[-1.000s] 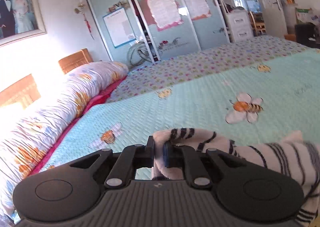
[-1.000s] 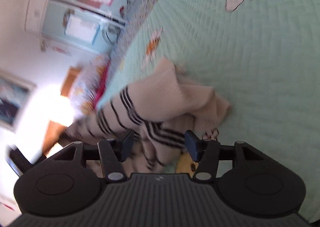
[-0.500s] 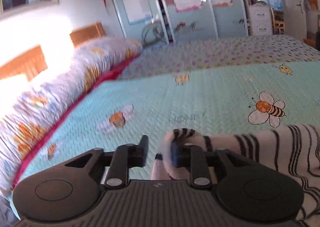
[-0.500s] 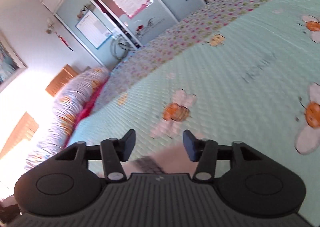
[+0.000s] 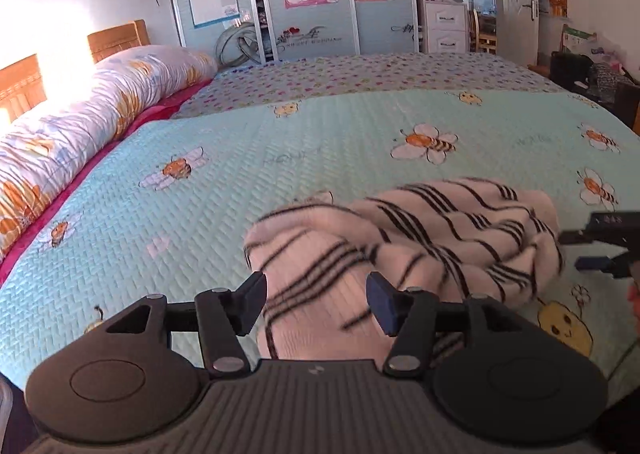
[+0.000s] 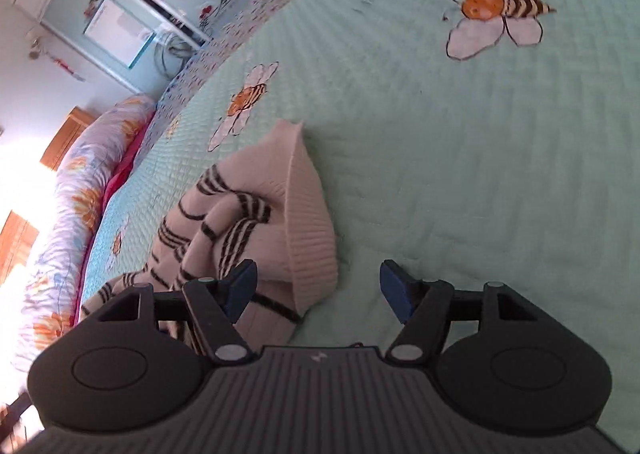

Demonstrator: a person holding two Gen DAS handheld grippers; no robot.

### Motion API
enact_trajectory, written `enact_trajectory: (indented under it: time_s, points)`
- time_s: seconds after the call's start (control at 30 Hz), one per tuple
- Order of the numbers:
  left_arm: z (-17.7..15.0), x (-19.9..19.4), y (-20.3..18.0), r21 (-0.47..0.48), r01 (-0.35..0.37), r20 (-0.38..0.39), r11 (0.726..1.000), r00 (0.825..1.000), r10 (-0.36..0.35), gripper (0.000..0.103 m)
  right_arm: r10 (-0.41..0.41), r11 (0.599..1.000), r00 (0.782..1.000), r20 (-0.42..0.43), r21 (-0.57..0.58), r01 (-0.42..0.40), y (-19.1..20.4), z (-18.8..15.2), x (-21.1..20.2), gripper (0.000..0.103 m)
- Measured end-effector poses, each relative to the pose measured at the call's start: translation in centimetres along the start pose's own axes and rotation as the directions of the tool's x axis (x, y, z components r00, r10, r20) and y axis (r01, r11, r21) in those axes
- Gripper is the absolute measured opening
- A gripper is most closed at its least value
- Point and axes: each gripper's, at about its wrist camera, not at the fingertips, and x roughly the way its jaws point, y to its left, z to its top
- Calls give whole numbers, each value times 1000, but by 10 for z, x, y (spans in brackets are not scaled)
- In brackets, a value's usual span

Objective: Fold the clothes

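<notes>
Cream knit with black stripes, the sweater [image 5: 404, 238] lies bunched on the mint bee-print bedspread [image 5: 320, 142]. The left gripper [image 5: 316, 302] is opening over it, pads clear of the cloth. The right gripper [image 6: 316, 286] is also opening, gripping nothing, at the sweater's ribbed hem.

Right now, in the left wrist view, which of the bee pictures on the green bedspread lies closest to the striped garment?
The small bee near the right edge, just beyond the striped garment. The large bee and the left bee lie clearly farther away.
</notes>
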Motion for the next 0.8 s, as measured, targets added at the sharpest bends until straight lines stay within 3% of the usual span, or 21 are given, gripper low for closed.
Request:
enact_trajectory:
  time_s: [0.07,0.17,0.2,0.3,0.37,0.47,0.57,0.63,0.67,0.73,0.8]
  points:
    - [-11,7,-7,4,-9,-52,1000,999,9,58,-4,1000,1000,24,-28,5,7,0,7,67]
    - [-25,24,-15,9,-18,-121,1000,993,19,59,-81,990,996,29,-115,84,17,9,13,3]
    - [-28,31,-16,4,-17,-138,1000,990,18,59,-115,985,992,48,-123,120,16,15,10,2]
    - [-32,45,-8,-76,20,-174,997,984,-33,59,-129,983,973,189,-102,150,3,44,-23,2]
    - [-31,50,-5,-114,44,-174,992,983,-64,59,-118,979,971,210,-136,149,1,56,-41,1]
    - [-29,54,-3,-164,85,-165,983,980,-112,59,-121,955,965,232,-238,177,11,47,-56,4]
    - [-32,52,-8,-175,107,-166,979,977,-136,59,-99,971,983,154,-200,130,8,25,-54,13]
    - [-34,50,-8,-180,117,-166,977,975,-147,59,-25,978,993,112,-201,47,16,-1,-54,24]
    - [-35,48,-7,-181,120,-166,976,975,-151,59,18,974,996,88,-228,3,25,-15,-57,36]
    - [-36,40,1,-190,122,-153,974,976,-152,59,101,956,994,35,-279,-87,45,-45,-61,44]
    - [-36,27,14,-200,116,-127,973,981,-143,59,179,922,984,-18,-345,-174,70,-64,-69,59]
